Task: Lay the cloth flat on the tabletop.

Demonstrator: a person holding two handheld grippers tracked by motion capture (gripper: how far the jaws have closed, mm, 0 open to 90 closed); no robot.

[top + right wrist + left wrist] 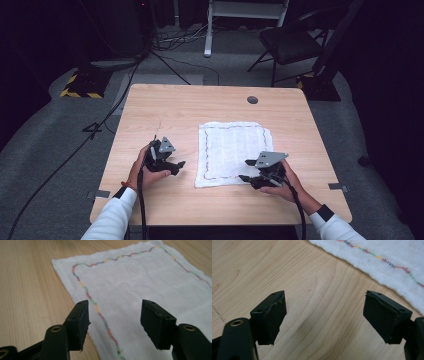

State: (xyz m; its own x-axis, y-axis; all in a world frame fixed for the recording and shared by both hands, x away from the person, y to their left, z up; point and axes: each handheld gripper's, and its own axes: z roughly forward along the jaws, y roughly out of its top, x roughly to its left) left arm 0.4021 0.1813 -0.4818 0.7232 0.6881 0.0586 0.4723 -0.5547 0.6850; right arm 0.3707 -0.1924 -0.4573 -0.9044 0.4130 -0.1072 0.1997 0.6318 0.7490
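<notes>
1. nearest to me, the person's white sleeves come in from the bottom edge of the high view and are cut off there, so i see forearms and hands and nothing more.
2. the left gripper [176, 165] sits in the left hand over bare table [150, 107], just beside the left edge of the cloth [232, 150]; in the left gripper view its jaws stand wide apart with nothing between them, only wood grain below and the cloth's hem at the upper right.
3. the right gripper [247, 170] is over the cloth's near right corner, jaws also well apart and holding nothing; whether they touch the fabric i cannot tell.
4. the white cloth lies flat, right of the table's middle, with a wavy multicoloured stitched line [87, 293] running inside its edge. i can read no brand, label or writing on it or on the grippers.
5. farther back, a small round grey cap [252, 100] is set into the tabletop near the far edge.
6. beyond the table, a dark folding chair [290, 42], cables on the grey floor and a yellow-and-black striped base [80, 85] fade into darkness; the rest of the room is too dim to make out.
</notes>
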